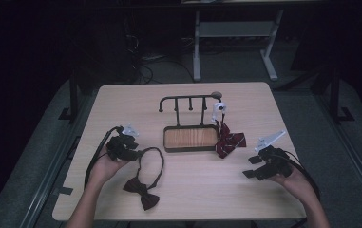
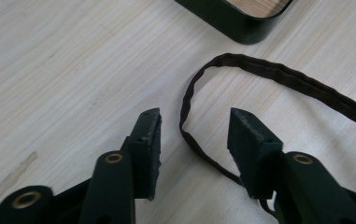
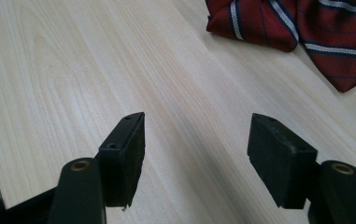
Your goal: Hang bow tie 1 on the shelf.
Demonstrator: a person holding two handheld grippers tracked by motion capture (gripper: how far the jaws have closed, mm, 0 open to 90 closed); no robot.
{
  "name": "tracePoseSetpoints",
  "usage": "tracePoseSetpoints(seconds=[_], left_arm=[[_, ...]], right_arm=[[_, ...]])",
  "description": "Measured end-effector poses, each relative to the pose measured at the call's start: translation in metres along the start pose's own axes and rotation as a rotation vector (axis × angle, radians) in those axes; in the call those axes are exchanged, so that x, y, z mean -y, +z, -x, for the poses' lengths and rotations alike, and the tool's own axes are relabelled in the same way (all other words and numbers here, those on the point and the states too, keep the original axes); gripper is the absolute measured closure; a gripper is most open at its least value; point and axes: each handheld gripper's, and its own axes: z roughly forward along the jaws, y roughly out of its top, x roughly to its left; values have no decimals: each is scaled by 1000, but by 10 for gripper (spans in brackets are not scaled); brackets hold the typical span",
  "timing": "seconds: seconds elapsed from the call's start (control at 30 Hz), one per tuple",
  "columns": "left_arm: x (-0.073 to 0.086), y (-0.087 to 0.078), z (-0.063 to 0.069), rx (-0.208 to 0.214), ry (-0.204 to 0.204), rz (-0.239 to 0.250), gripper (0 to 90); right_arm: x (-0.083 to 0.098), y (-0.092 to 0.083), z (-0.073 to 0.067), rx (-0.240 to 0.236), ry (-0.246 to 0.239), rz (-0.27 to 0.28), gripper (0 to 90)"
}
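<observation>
The person's left gripper (image 2: 194, 128) is sitting low over the pale wooden table (image 1: 121, 102) toward its left edge, its two black jaws standing about half apart and straddling the thin dark brown fabric neck strap (image 2: 187, 100) of a dark brown bow tie (image 1: 141, 191); the strap is running loose between the pads, which are not pressing on it, so nothing is gripped yet. The strap is curving in a loop from beside the gripper toward the bow itself, which is lying nearer the front edge, left of the middle. Behind the loop, a black metal stand with a row of pegs over a wood-floored tray (image 1: 190, 148) is standing at the middle of the table, and a dark red striped bow tie (image 3: 306, 32) is lying against the tray's right end. The right gripper (image 1: 253, 167) is hovering near the right edge with its jaws wide apart and empty, pointing toward the red tie. The step in hand looks like picking up the brown tie by its strap; the next move calls for pinching the jaws fully on the strap, then lifting it clear so the loop can go over a peg.
</observation>
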Motion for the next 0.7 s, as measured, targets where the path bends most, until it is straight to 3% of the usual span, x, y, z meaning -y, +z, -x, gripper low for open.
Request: tracePoseSetpoints(seconds=[0.07, 0.27, 0.53, 0.7], left_arm=[[-2, 3, 2, 0, 6, 1, 588], [-3, 14, 3, -60, 27, -41, 633], [-1, 19, 0, -59, 7, -73, 699], [-2, 22, 4, -66, 46, -98, 719]], right_arm=[[0, 1, 0, -3, 2, 2, 364], [-3, 4, -3, -5, -11, -6, 364], [-3, 4, -4, 2, -13, -3, 368], [-3, 2, -4, 9, -13, -1, 376]])
